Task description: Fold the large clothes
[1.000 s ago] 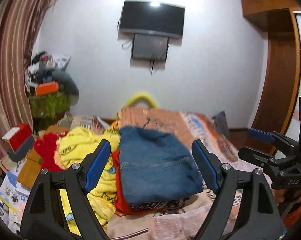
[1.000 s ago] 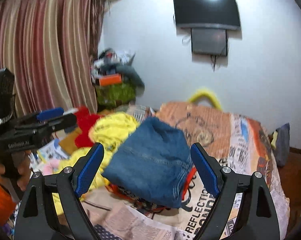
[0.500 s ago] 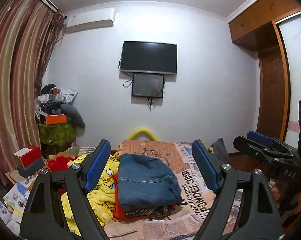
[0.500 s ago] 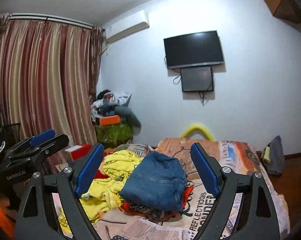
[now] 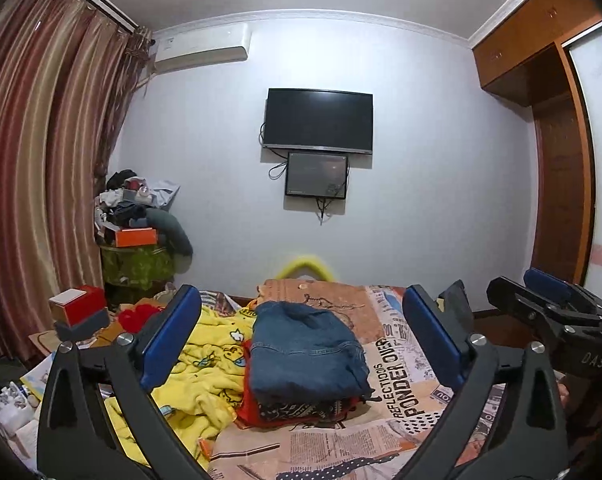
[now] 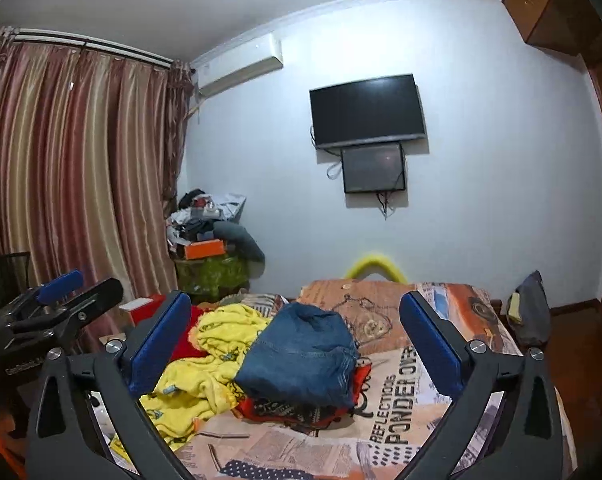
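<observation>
A folded blue denim garment tops a stack of folded clothes with a red and a dark patterned piece under it, on the bed. It also shows in the right wrist view. A crumpled yellow printed garment lies to its left, also in the right wrist view. My left gripper is open and empty, held back above the bed's near end. My right gripper is open and empty too, beside it to the right.
The bed has a newspaper-print sheet. A red garment and red box sit at the left. A cluttered stand is by the curtain. A TV hangs on the far wall. A wardrobe stands right.
Both grippers have pulled back and up from the stack, so the clothes look smaller and more of the room shows. Both stay open and empty.
</observation>
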The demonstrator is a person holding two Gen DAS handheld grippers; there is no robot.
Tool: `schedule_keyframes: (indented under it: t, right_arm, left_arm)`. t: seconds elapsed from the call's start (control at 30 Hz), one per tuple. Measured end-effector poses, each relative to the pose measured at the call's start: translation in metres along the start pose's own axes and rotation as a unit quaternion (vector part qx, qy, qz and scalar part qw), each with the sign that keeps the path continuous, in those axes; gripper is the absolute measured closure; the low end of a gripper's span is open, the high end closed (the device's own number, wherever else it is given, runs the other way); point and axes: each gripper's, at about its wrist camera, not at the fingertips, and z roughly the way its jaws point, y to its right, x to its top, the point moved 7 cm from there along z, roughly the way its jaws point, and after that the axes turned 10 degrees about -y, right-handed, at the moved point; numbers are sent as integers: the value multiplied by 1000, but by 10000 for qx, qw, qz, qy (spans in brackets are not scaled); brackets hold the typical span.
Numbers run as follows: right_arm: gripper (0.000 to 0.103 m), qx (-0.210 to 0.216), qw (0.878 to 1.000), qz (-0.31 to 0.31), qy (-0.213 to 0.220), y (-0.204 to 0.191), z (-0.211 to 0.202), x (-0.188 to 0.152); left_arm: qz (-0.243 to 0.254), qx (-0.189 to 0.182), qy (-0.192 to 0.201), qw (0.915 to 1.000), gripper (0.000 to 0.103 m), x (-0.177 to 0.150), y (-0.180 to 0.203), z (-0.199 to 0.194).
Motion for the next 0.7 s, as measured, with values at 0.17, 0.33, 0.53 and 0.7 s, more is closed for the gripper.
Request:
schedule_keyframes:
  t: [0.17, 0.33, 0.53, 0.7]
  right_arm:
    - [0, 4, 10000, 44, -66, 2, 2, -4]
    - [0, -45, 9999, 18, -89, 2, 0, -12]
    - [0, -67, 9998, 59, -150, 4, -1, -14]
    - [0, -81, 9998, 91, -174, 5, -2, -14]
  left_arm:
    - [-41, -65, -72, 9999, 2, -6, 1, 1]
    - [-53, -56, -114, 9999, 2, -12, 2, 4]
    - [-54, -67, -203, 9998, 2, -14, -1, 11]
    - [-45, -83, -242, 9997, 2, -16, 1, 14]
